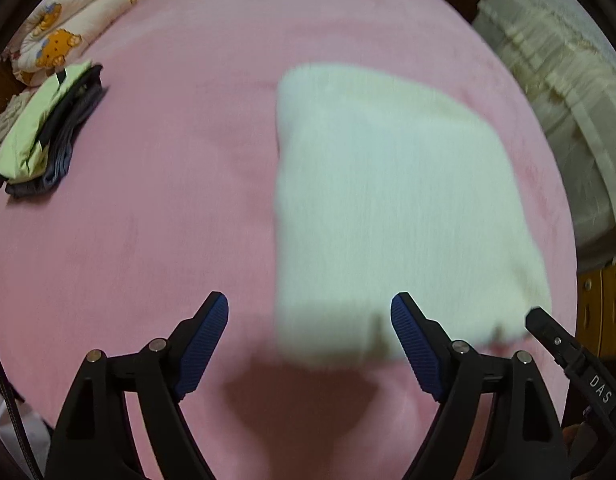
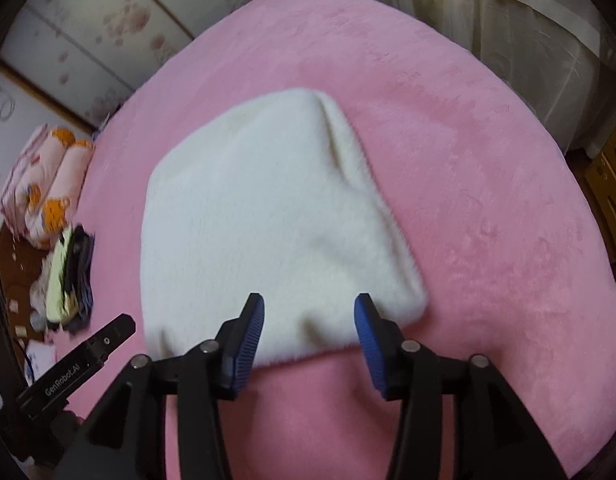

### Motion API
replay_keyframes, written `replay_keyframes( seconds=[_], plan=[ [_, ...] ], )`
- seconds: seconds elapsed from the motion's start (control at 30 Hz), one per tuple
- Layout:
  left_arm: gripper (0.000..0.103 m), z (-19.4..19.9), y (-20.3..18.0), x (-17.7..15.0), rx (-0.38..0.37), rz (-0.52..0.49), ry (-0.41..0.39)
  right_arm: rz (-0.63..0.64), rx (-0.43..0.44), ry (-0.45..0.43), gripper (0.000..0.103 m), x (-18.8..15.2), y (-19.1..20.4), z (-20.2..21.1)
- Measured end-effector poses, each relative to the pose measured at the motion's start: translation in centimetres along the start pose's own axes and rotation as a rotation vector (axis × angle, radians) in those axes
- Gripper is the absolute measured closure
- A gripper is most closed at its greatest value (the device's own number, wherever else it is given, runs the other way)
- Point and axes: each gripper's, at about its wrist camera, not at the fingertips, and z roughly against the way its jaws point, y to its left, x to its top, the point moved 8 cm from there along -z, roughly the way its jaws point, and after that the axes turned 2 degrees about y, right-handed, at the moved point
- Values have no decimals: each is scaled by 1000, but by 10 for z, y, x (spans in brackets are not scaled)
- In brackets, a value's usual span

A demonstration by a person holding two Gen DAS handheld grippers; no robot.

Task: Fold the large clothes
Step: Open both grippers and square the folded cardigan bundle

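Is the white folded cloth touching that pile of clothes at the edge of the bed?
Apart. The left wrist view shows a wide strip of bare pink bed cover between the white folded cloth and the pile of clothes.

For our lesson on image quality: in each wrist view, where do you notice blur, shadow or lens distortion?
Left wrist view: the white folded garment is smeared by motion blur, a dark shadow falls on the pink bedspread between the jaws, and the bed edge bows with fisheye curvature. Right wrist view: the garment is sharper, but the stack of folded clothes at left is blurred.
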Motion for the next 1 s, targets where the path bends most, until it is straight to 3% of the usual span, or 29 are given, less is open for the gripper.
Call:
replay_keyframes(
  seconds=[0.17, 0.27, 0.47, 0.87, 1.0],
  plan=[
    [21, 6, 4, -23, 28, 3, 34, 77, -26, 84, 35, -22, 16, 2],
    [21, 6, 8, -32, 67, 13, 60, 124, -53, 112, 32, -31, 22, 3],
    [21, 7, 4, -41, 68, -11, 98, 184, -71, 172, 27, -44, 27, 2],
    [11, 23, -13, -45, -3, -37, 84, 202, -86, 169, 20, -38, 26, 13],
    [10, 28, -13, -43, -34, -17, 92, 208, -99, 153, 11, -32, 25, 21]
  ],
)
